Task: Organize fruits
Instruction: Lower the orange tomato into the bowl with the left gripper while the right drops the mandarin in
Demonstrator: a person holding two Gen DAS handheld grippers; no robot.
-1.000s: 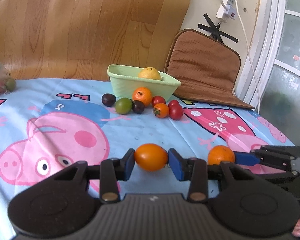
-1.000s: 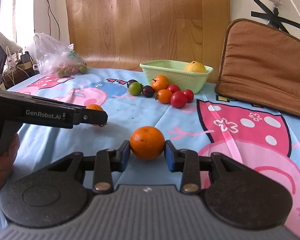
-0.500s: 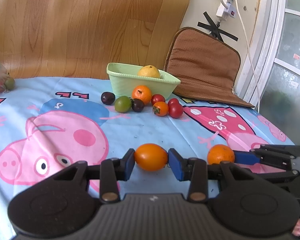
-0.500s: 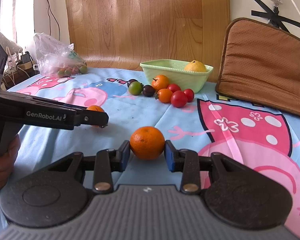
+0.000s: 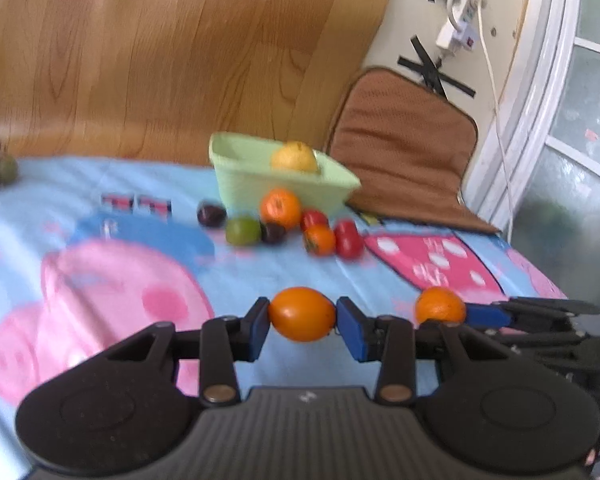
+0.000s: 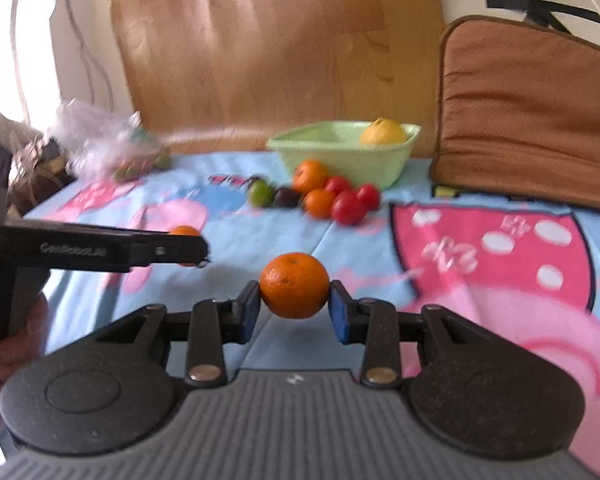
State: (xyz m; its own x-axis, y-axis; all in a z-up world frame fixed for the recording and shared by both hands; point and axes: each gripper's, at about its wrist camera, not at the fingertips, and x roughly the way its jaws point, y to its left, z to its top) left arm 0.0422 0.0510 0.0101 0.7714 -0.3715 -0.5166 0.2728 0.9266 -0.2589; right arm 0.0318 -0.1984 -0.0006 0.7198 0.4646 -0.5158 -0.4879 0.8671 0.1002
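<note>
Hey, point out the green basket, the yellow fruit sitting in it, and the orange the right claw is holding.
green basket [image 6: 340, 160], right wrist view, on its front wall.
yellow fruit [image 6: 382, 132], right wrist view, middle of the part showing above the rim.
orange [image 6: 294, 285], right wrist view, centre of its peel, between the right claw's pads.

Motion blur softened both views, the plastic bag [image 6: 104, 144] at the cloth's far left corner hid its contents, the left gripper's arm [image 6: 100, 246] covered most of its orange fruit [image 6: 185, 231], and the basket [image 5: 260, 176] wall concealed the yellow fruit's [image 5: 294, 156] underside.
</note>
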